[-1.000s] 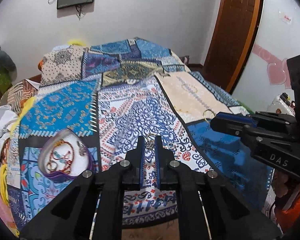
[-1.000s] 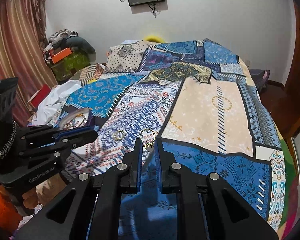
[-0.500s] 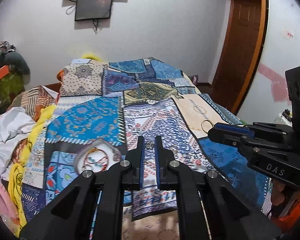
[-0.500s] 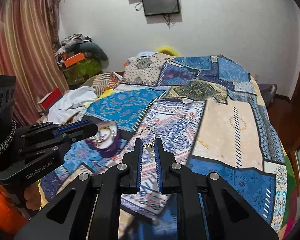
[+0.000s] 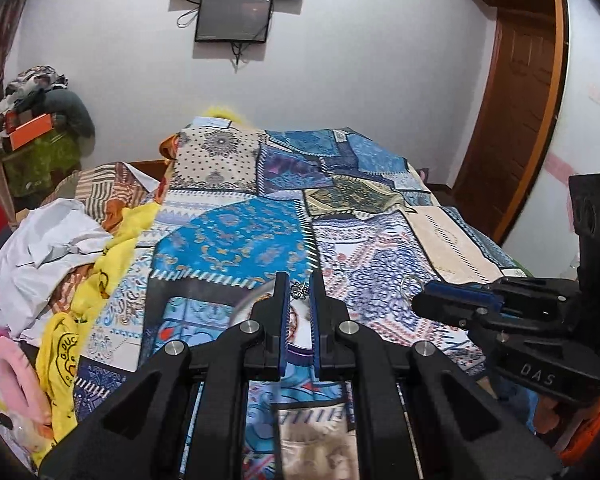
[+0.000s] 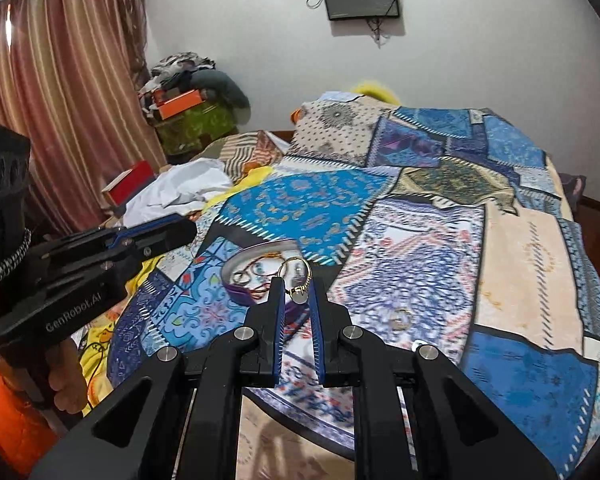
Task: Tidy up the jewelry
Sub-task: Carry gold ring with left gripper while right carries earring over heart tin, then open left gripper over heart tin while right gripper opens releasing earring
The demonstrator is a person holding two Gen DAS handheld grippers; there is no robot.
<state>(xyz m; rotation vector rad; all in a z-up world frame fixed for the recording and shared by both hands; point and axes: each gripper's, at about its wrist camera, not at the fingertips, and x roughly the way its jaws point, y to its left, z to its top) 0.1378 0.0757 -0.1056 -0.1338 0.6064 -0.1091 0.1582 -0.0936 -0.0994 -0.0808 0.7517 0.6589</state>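
The left tool point(image 5: 300, 292) sits at the centre of the left wrist view, its blue-padded jaws drawn nearly together and pinching a small silver flower-shaped ornament point(image 5: 300, 290) at their tips. Behind and below those tips, partly hidden by the jaws, shows the pale rim of a round jewelry tin point(image 5: 249, 300) lying on the patchwork bedspread point(image 5: 236, 240).

At the right edge of that view the right tool point(image 5: 418, 303) reaches in from the side, a thin gold hoop point(image 5: 410, 282) standing out from its tip.

In the right wrist view the right tool point(image 6: 298, 290) is likewise almost pressed together, gripping a gold hoop earring point(image 6: 296, 274) with a small dangling charm; the hoop rises above the fingertips. Just beyond it, at the centre of the frame, the jewelry tin point(image 6: 236, 270) lies open on the bedspread point(image 6: 520, 280), with a purple wall and a printed inside; a few rings show in it. Another small gold ring point(image 6: 401, 316) rests on the bedspread to the lower right of the tips, apart from the tin.

The left tool point(image 6: 192, 230) enters that view from the left edge, held by a hand point(image 6: 64, 380) in the lower left corner.
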